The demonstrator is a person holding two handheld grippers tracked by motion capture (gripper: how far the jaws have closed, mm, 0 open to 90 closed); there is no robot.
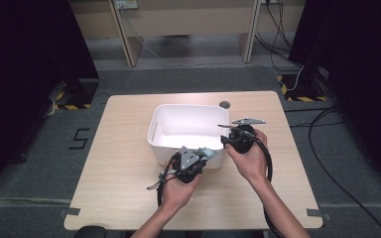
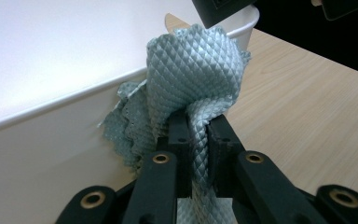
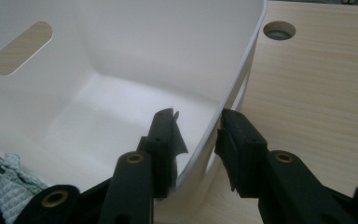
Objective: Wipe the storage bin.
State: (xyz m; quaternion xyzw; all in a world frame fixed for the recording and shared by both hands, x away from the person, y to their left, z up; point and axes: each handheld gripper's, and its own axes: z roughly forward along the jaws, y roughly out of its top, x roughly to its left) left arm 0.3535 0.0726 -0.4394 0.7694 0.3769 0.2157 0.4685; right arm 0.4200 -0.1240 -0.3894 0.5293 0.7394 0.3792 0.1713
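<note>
Cloth (image 2: 193, 79) sits pinched between left tongs (image 2: 196, 135), against basin wall (image 2: 51, 140).

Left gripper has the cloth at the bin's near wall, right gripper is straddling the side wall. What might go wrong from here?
1. The right gripper straddles the bin's wall with its jaws apart, so the bin may slide or tip if pushed.
2. The left gripper pinches just a bunched fold of the cloth; it may slip free while wiping.
3. Loose cloth could snag on the rim.
</note>
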